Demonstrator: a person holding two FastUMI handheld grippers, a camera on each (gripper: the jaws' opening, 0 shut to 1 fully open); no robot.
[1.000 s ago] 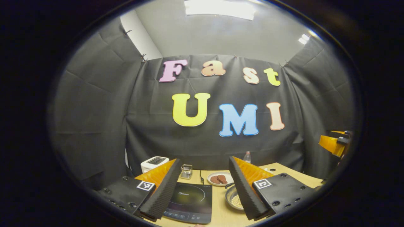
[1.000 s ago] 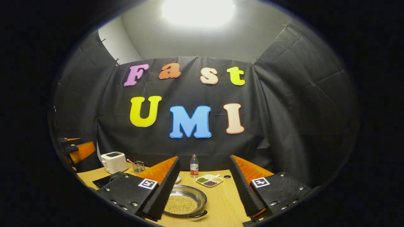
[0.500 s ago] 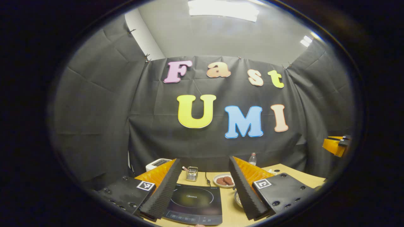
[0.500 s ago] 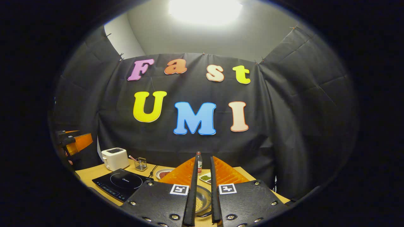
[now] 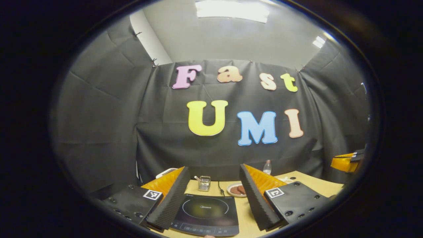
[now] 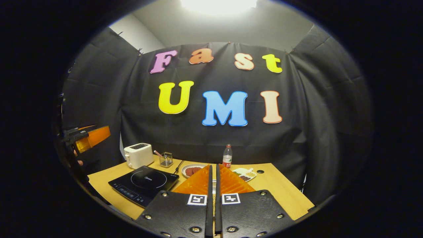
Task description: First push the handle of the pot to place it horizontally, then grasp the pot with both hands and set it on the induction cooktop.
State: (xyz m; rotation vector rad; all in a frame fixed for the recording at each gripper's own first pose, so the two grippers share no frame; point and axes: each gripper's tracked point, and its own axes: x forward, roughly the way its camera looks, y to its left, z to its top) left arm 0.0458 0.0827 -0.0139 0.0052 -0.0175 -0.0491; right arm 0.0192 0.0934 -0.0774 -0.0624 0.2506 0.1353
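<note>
Pot and handle are hidden behind my right gripper (image 6: 214,167). I judge the pot sits on the table (image 6: 277,191) to the right of the induction cooktop (image 5: 206,211), and all I can make out is a pale sliver in the slit between the fingers. That gripper's jaws are pressed almost together with nothing between them, which I take as a narrow, stiff tip meant for nudging the handle round, not for gripping it. My left gripper (image 5: 214,168) hangs over the black glass cooktop with jaws spread wide and empty, probably ready for the two-handed lift.
</note>
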